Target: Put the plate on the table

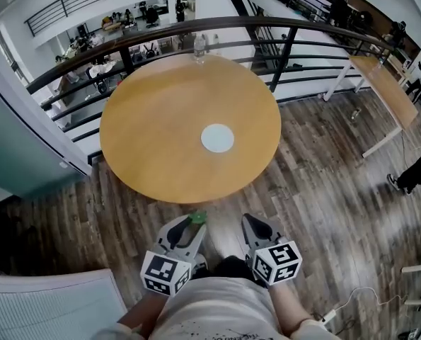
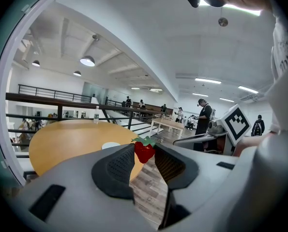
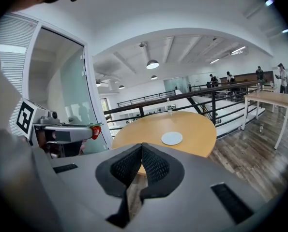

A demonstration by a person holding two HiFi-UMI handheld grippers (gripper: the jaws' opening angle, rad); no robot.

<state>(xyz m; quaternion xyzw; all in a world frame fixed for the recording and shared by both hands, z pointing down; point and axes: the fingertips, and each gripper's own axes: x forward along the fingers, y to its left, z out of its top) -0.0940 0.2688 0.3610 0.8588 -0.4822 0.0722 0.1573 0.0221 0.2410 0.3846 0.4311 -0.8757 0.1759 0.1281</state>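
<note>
Fingers (image 2: pixel 117 166) of the left gripper (image 1: pixel 190 224) pinch a strawberry (image 2: pixel 144 152); those of the right gripper (image 3: pixel 142 148) touch, empty.

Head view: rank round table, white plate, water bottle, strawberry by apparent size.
1. round table
2. white plate
3. water bottle and strawberry: both look small and similar. The bottle stands farther from the camera, so I leave them unranked.

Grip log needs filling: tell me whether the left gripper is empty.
No: the left gripper is shut on a strawberry, pinched between its jaw tips.
</note>
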